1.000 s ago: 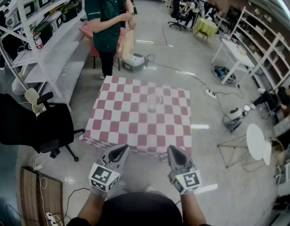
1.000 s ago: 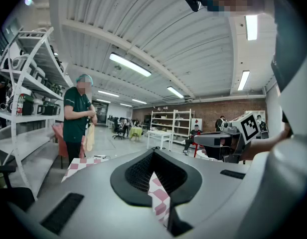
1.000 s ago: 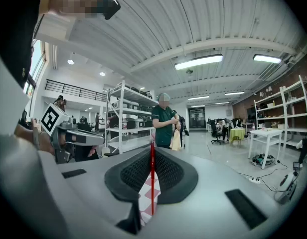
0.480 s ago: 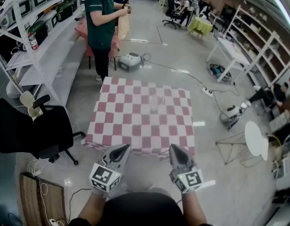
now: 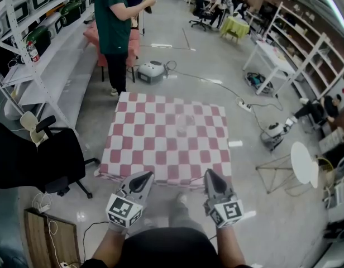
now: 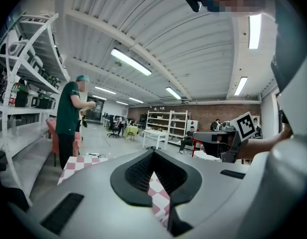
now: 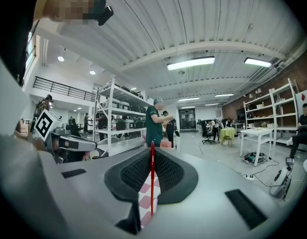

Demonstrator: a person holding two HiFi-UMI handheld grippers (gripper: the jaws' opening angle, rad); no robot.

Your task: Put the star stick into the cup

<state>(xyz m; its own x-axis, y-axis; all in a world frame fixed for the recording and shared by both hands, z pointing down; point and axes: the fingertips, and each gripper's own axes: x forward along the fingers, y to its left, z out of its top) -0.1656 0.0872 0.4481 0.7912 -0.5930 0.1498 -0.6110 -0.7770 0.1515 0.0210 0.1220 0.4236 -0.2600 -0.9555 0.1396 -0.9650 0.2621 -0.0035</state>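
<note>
A clear cup [image 5: 182,122] stands on the far half of the red-and-white checkered table [image 5: 138,149]. Both grippers hang short of the table's near edge, over the floor. My right gripper [image 5: 210,176] is shut on the star stick [image 7: 152,183], a thin red strip seen edge-on between its jaws; the star end is hidden. In the right gripper view the gripper [image 7: 152,151] points toward the table. My left gripper [image 5: 143,175] is shut with nothing in it, and its tips meet in the left gripper view [image 6: 153,152].
A black office chair [image 5: 32,161] stands left of the table, with metal shelving [image 5: 27,66] behind it. A person in a green shirt [image 5: 113,21] stands beyond the table near a white floor device [image 5: 151,71]. A small round white table [image 5: 305,169] stands to the right.
The head view has shifted a little, so the person in green sits higher in frame. A foot now shows between the grippers. Both grippers stay shut in the same pose.
</note>
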